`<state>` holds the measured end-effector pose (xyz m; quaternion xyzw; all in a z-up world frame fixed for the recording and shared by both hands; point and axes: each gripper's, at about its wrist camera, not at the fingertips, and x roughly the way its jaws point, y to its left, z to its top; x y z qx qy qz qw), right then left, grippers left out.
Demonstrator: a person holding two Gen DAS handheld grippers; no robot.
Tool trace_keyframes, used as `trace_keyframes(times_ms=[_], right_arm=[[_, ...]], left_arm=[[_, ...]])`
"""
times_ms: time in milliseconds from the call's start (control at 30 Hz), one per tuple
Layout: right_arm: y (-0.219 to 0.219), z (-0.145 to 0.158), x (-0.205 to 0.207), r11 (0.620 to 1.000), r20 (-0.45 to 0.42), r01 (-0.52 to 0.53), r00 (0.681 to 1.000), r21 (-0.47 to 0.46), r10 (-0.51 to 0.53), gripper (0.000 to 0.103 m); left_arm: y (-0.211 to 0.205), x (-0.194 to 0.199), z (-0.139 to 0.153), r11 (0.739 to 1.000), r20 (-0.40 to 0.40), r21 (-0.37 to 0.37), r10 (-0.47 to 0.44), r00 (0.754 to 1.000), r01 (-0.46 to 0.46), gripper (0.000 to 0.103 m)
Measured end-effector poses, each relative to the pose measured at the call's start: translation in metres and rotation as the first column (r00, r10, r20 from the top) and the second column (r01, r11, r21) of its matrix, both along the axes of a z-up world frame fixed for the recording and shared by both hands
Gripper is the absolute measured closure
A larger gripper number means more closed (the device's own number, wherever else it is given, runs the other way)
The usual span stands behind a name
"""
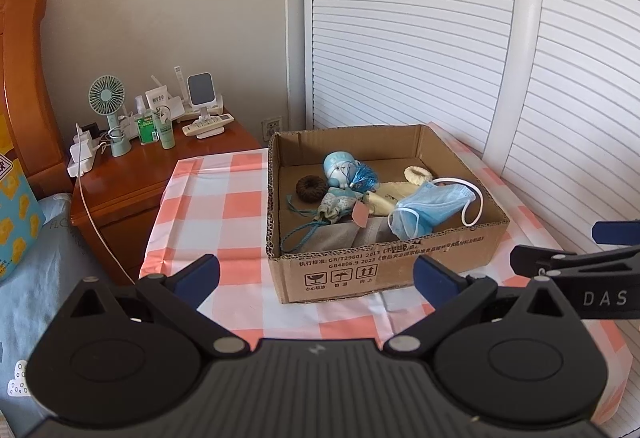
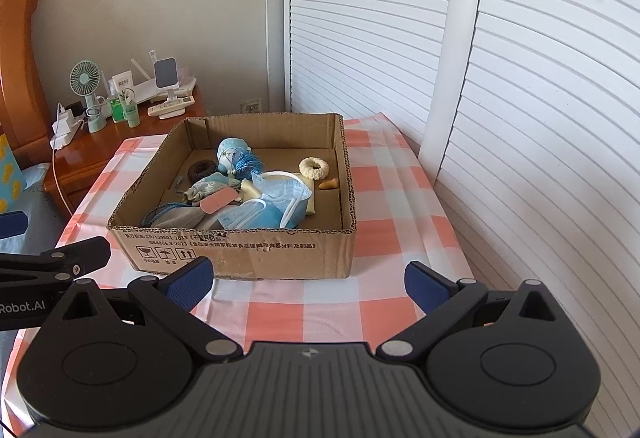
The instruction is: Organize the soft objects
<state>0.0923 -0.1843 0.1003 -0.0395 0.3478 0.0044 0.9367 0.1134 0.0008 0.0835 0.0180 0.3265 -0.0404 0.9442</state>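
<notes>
An open cardboard box (image 1: 360, 274) (image 2: 248, 258) sits on the pink checked tablecloth (image 1: 224, 206) (image 2: 392, 238). Inside lie blue face masks (image 1: 432, 208) (image 2: 276, 206), a small blue-hatted doll (image 1: 340, 170) (image 2: 232, 154), a brown scrunchie (image 1: 309, 189) (image 2: 202, 169), a cream scrunchie (image 1: 418, 174) (image 2: 315, 167), a patterned drawstring pouch (image 1: 336, 206) (image 2: 204, 190) and grey cloth (image 1: 344, 236). My left gripper (image 1: 316, 274) hovers open in front of the box, holding nothing. My right gripper (image 2: 308, 282) is also open and empty, just short of the box's near wall.
A wooden nightstand (image 1: 132, 174) (image 2: 76, 158) at the left carries a green fan (image 1: 108, 98), bottles, a phone stand and chargers. White louvred doors (image 1: 440, 38) (image 2: 520, 78) close off the back and right. A bed with blue bedding (image 1: 40, 278) lies at the left edge.
</notes>
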Motion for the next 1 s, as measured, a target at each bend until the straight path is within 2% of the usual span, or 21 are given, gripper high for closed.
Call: trace_keyframes(times_ms=[1000], right_arm=[[-0.0041,0.0032,-0.0041,1.000,0.013,0.006,1.000,0.001,-0.006,0.000]], left_arm=[[-0.0029,-0.0034,0.0009,1.000,-0.002,0.003,-0.001,1.000,0.001,0.001]])
